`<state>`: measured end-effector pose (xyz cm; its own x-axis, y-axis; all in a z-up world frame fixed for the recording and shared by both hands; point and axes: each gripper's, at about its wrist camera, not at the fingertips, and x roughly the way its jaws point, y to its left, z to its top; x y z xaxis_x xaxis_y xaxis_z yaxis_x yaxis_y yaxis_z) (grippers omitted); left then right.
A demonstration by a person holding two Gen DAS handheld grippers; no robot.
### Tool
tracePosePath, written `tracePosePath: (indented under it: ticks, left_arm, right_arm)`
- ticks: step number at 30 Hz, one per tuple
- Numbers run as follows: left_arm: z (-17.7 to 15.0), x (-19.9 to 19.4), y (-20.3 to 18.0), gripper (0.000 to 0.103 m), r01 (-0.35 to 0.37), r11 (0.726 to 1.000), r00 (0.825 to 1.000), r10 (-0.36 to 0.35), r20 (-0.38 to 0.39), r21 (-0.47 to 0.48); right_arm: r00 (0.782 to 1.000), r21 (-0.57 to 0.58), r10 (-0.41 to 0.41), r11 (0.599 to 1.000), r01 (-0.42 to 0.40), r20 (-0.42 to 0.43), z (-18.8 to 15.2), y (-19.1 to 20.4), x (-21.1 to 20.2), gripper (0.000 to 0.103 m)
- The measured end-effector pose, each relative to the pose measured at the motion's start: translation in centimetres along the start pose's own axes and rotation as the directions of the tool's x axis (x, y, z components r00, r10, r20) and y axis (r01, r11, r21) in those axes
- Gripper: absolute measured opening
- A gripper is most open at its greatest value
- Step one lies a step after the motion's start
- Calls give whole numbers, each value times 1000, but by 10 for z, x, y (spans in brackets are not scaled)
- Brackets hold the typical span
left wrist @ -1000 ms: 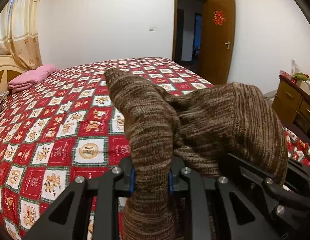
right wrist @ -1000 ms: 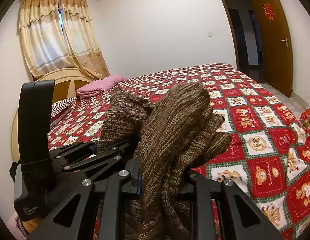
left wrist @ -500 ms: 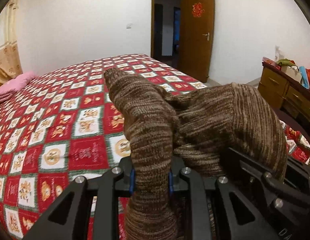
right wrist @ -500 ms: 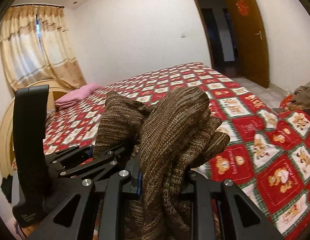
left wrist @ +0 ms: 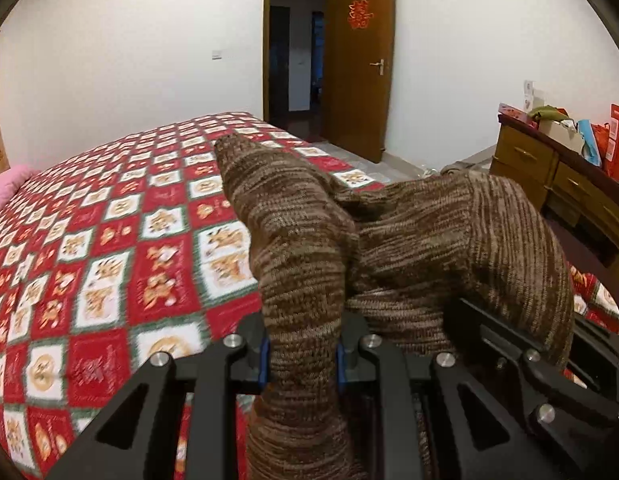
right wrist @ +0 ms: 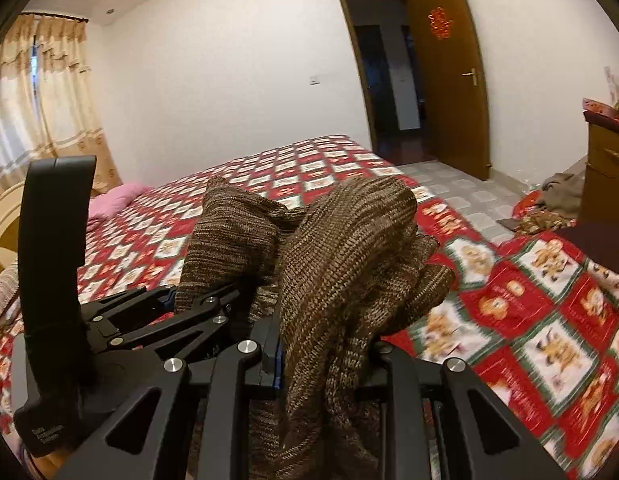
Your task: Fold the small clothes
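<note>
A brown knitted garment [left wrist: 389, 248] is bunched up and held in the air above the bed by both grippers. My left gripper [left wrist: 301, 360] is shut on one fold of it, which hangs down between the fingers. My right gripper [right wrist: 321, 360] is shut on another fold of the same garment [right wrist: 341, 248]. The two grippers are close side by side: the right one shows at the right in the left wrist view [left wrist: 549, 368], and the left one shows at the left in the right wrist view [right wrist: 149, 320]. The fingertips are hidden by the knit.
The bed has a red, white and green patterned cover [left wrist: 109, 240]. A pink pillow [right wrist: 117, 196] lies at its head. A wooden dresser [left wrist: 557, 176] with clutter stands at the right. An open wooden door [left wrist: 357, 60] is behind. Clothes [right wrist: 557, 192] lie on the floor.
Both grippers have swung to the right with the garment still held, so the door and dresser have come further into view and the curtains have slid out to the left.
</note>
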<state>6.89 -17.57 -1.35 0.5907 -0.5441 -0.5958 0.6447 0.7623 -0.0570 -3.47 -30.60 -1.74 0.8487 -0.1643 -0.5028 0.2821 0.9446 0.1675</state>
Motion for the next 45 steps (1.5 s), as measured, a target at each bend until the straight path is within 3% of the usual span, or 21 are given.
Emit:
tracePosePath:
  ticks: [10, 13, 16, 19, 21, 23, 25, 29, 33, 35, 36, 37, 40, 42, 45]
  left_arm:
    - [33, 47, -33, 24, 25, 999, 999, -26, 34, 20]
    - [34, 74, -42, 25, 13, 999, 1000, -13, 14, 37]
    - [27, 109, -47, 28, -18, 999, 997, 21, -68, 48]
    - [16, 135, -46, 55, -104, 992, 984, 113, -140, 68]
    - [16, 134, -31, 82, -131, 991, 981, 129, -143, -3]
    - [17, 133, -9, 91, -115, 988, 980, 95, -172, -105]
    - [17, 132, 6, 93, -88, 983, 979, 56, -196, -160]
    - [14, 105, 15, 94, -83, 984, 981, 53, -188, -158]
    - [1, 83, 22, 98, -77, 984, 983, 48, -180, -157]
    - [-9, 77, 21, 98, -75, 986, 980, 45, -195, -147]
    - [-16, 71, 18, 98, -72, 988, 980, 44, -195, -136]
    - [-19, 69, 17, 98, -79, 989, 980, 54, -193, -122]
    - [-30, 64, 5, 98, -130, 991, 976, 122, -182, -33]
    - [-38, 64, -2, 98, -156, 987, 970, 159, -183, 30]
    - [-47, 68, -6, 98, -175, 982, 958, 186, -216, 69]
  right_arm:
    - [990, -30, -134, 990, 136, 44, 29, -40, 32, 23]
    - [986, -9, -165, 986, 165, 9, 32, -62, 57, 23]
    - [979, 6, -188, 982, 189, -74, 26, -80, 89, 23]
    - [961, 13, -209, 977, 215, -181, 15, -95, 121, 26]
    - [966, 108, -154, 978, 179, -205, 15, -110, 125, 31]
    - [975, 200, -106, 969, 146, -196, 16, -126, 119, 35]
    - [983, 288, -63, 951, 112, -174, 13, -136, 107, 36]
    - [988, 355, -102, 925, 138, -118, 8, -139, 64, 36]
    - [967, 253, -251, 933, 255, -51, 7, -115, 20, 36]
    - [969, 128, -246, 960, 249, -34, 6, -92, 13, 34]
    - [971, 64, -237, 969, 238, -29, 3, -78, 9, 21]
    - [977, 15, -210, 977, 211, -42, -1, -65, 7, 8]
    - [978, -65, -188, 981, 183, -89, -12, -48, 16, 8]
    - [972, -59, -202, 979, 196, -119, -17, -47, 23, 8]
    - [948, -25, -256, 966, 256, -188, -29, -63, 39, 8]
